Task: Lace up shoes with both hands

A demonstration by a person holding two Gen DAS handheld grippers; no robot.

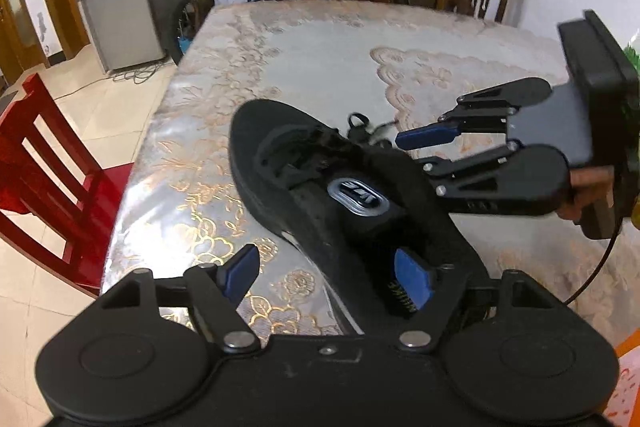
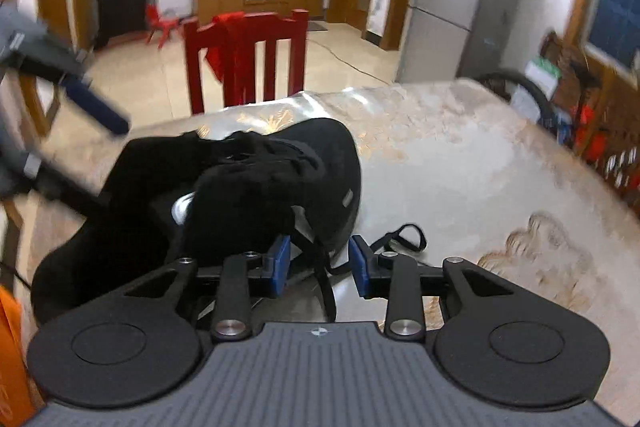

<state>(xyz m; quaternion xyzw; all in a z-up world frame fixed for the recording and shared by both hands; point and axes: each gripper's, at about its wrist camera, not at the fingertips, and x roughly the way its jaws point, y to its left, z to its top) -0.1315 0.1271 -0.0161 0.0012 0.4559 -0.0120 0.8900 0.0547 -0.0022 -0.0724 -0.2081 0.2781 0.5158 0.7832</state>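
Black shoe [image 1: 320,187] on the patterned tabletop [image 1: 320,59], lying between the two tools, toe away from the left tool [image 1: 326,277] and heel opening just in front of it. Left tool released, jaws spread wide: one blue pad [image 1: 412,283] down inside the heel opening, the other blue pad [image 1: 240,271] outside the shoe over bare tabletop, neither seen pressing on anything. Right tool [image 2: 319,261] also released, jaws apart, with a black lace [image 2: 324,267] running down through the gap between its pads, not pinched. More lace looped [image 2: 404,237] on the tabletop just beyond the right tool's right-hand pad. Shoe's side and tongue directly ahead of the right tool, close to its left-hand pad. Right tool in the left wrist view [image 1: 416,147] reaching in beside the shoe's lacing area, a person's fingers [image 1: 588,183] on its handle. Red chair [image 2: 244,59] behind the tabletop, beyond the shoe.
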